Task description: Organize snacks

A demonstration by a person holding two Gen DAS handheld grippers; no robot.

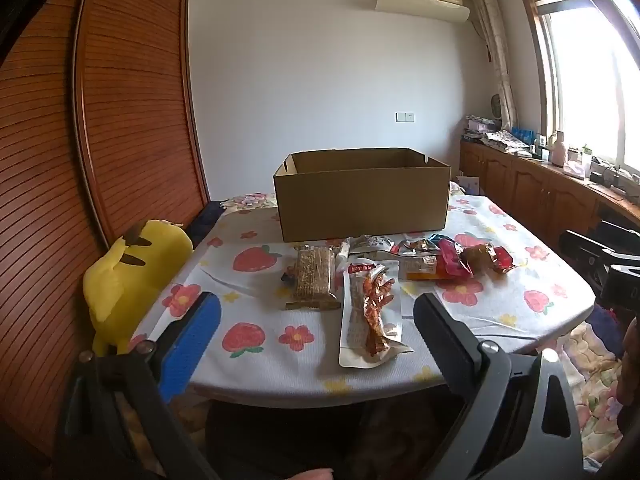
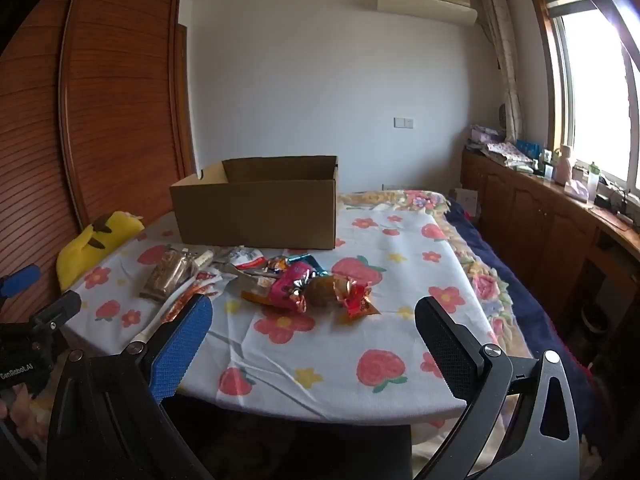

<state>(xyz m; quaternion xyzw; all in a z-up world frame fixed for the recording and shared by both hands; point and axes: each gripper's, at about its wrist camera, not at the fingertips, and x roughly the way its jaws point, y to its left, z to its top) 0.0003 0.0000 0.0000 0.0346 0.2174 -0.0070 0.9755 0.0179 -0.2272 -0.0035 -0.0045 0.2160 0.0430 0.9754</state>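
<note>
Strawberry-print cloth over rounded table [image 1: 256, 364], open brown cardboard box [image 1: 360, 196] at the far side. Left gripper [image 1: 316, 320] spread wide, empty, low over the near edge. Right gripper [image 2: 314, 322] just as wide, touching nothing. Between box and edge, scattered snack packets: long white pouch of red strips [image 1: 370, 312] running lengthways toward the box, brown wafer bar [image 1: 314, 280] alongside, likewise.
</note>
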